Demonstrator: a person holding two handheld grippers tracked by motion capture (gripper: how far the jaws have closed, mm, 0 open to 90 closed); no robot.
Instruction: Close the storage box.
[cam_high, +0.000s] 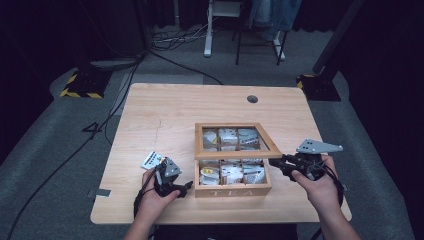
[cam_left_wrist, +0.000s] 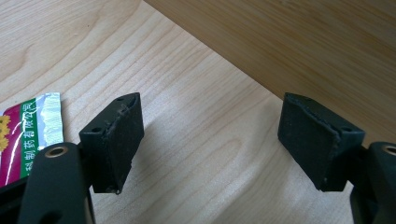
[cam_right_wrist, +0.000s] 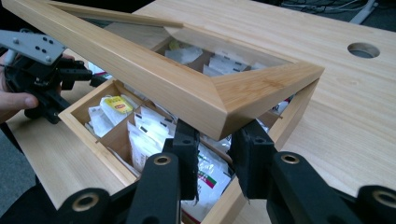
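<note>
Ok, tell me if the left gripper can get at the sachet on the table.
Probably yes. The left gripper is open and holds nothing, and the sachet lies flat on bare table right beside it, apart from the tea box. Nothing sits between them.

Bright, even overhead light on the pale desk (cam_high: 165, 115); surroundings black and murky beyond it. Soft, low-resolution high view with blocky detail. Short soft shadows under the left tool (cam_left_wrist: 210, 140) on the wood grain. Nearest parts of the right tool (cam_right_wrist: 217, 158) slightly blurred, box lid (cam_right_wrist: 196, 88) sharper. No strong glare anywhere.
</note>
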